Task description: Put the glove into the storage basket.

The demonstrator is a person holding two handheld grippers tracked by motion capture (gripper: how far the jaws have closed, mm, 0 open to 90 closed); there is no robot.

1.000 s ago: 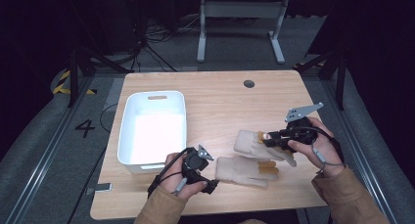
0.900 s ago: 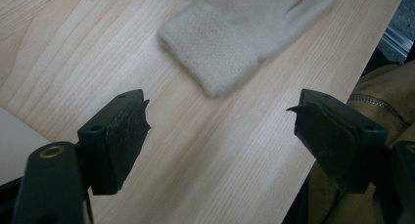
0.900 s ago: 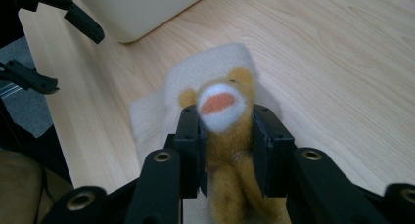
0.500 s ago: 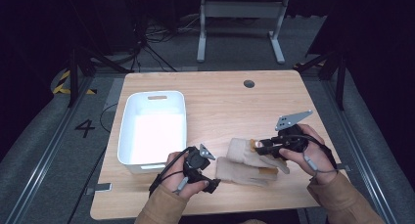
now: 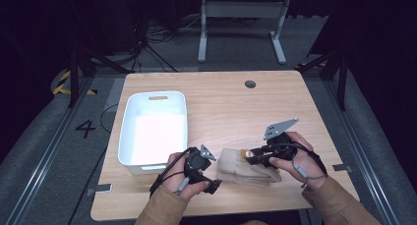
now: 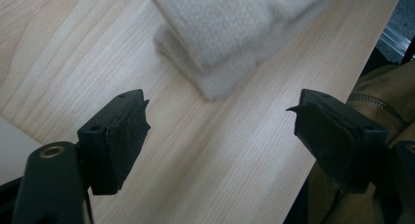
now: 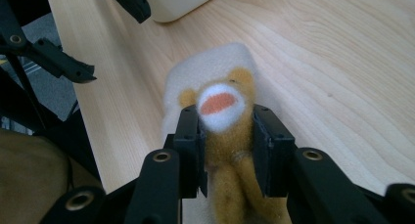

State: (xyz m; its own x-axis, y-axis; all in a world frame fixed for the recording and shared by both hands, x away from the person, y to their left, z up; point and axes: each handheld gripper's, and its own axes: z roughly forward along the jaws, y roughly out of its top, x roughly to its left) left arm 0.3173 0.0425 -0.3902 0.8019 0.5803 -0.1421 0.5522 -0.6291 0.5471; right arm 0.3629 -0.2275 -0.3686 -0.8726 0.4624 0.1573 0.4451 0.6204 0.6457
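A folded beige sock point(image 5: 242, 172) lies near the table's front edge, between the two hands. My right gripper point(image 5: 251, 156) is over its right end, shut on a yellow plush piece with a white and orange patch point(image 7: 221, 104), which rests against the beige sock point(image 7: 210, 67). In the right gripper view the jaws squeeze this piece from both sides. My left gripper point(image 5: 212, 172) sits just left of the sock, low over the table. Its jaws stand wide open, with only bare wood between them point(image 6: 220, 123). The sock's end point(image 6: 230, 33) lies a little ahead of them.
A white bin point(image 5: 152, 129) stands on the left half of the wooden table point(image 5: 231, 107), close behind my left hand. A round cable hole point(image 5: 250, 84) is at the back. The table's front edge runs just below both hands. The left gripper's fingers point(image 7: 63, 62) show at the right gripper view's upper left.
My right gripper has moved left and toward the front edge, bringing the yellow piece down onto the beige sock's right end. The left gripper has stayed in place, open.
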